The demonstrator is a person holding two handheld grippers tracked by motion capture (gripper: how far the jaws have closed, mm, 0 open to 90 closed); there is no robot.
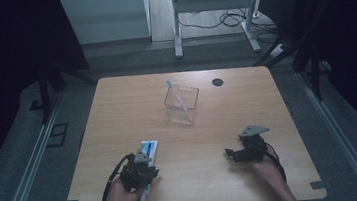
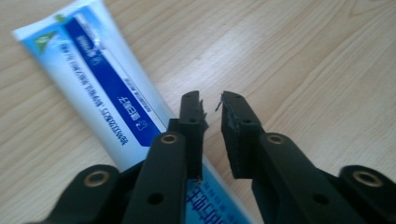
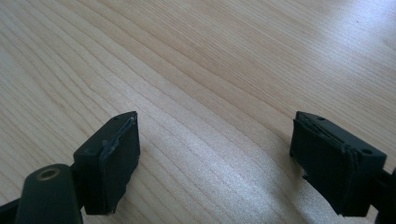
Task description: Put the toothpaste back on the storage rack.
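Looks like loading bathroom items into the clear container [image 1: 182,105], roughly half done by my read.

Done: one pink toothbrush [image 1: 176,94] stands leaning inside the container, head up past the rim.

Left: toothpaste tube [image 1: 148,150] lies flat on the table [image 1: 246,98], well on the near-left side of the container, not lifted. In the left gripper view the tube [image 2: 100,93] runs diagonally under the jaws.

Left gripper [image 1: 141,172]: hovering right over the near end of the tube. Jaws nearly closed, just a thin slit between them, nothing pinched in that slit as far as I can tell; the tube passes under the left jaw rather than between the two. My guess is the grab needs jaws opened and centred across the tube first.

Right gripper [image 1: 232,153]: parked near-right of the container, well apart from it. Jaws wide, bare wood between them in the right gripper view, holding nothing.

Counts:
- container: 1
- toothbrush: 1
- toothpaste tube: 1
- grippers: 2
- dark round spot [image 1: 218,82] on the table just right of and behind the container: 1
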